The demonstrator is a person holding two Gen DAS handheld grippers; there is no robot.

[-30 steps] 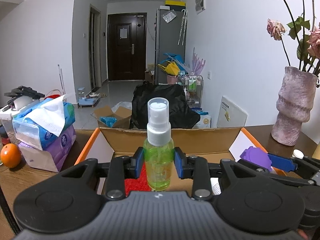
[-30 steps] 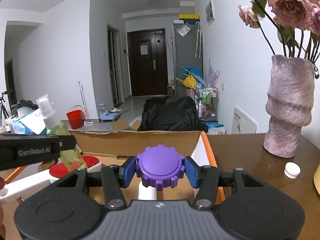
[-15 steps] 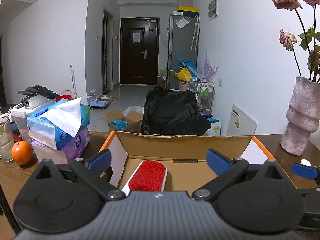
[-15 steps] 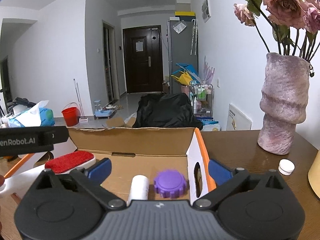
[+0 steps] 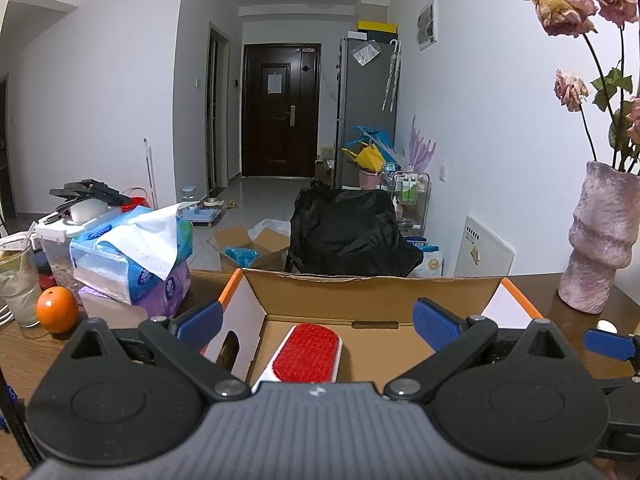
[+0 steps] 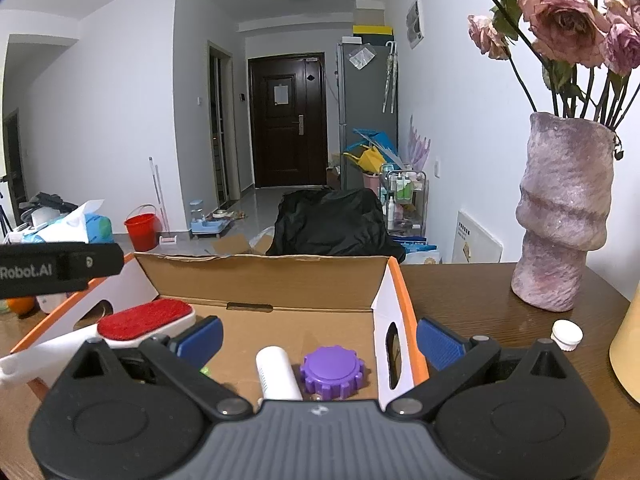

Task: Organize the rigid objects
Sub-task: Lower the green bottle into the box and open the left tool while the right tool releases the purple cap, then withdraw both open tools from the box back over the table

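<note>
From the left wrist camera, the left gripper [image 5: 316, 320] hangs with its jaws spread wide and nothing between them, over the near edge of an open cardboard box [image 5: 372, 290]. Directly ahead of it and below, between the two blue pads, a red lint brush [image 5: 306, 352] with a white rim lies on the box floor. Off to its left on the wooden table [image 5: 24, 356] sit an orange [image 5: 57, 309], a glass [image 5: 16, 284] and stacked tissue packs [image 5: 132, 252]. Far to its right stands a pinkish vase [image 5: 600, 240] with dried roses.

From the right wrist camera, the right gripper [image 6: 318, 338] is likewise wide apart and holds nothing. Just ahead of it, in the box, a purple knobbed lid [image 6: 332, 370] lies beside a white cylinder [image 6: 277, 372], the two touching or nearly so. The lint brush [image 6: 146, 318] rests to its left. To its right, outside the box wall, a small white cap [image 6: 566, 334] sits on the table near the vase [image 6: 564, 216].
</note>
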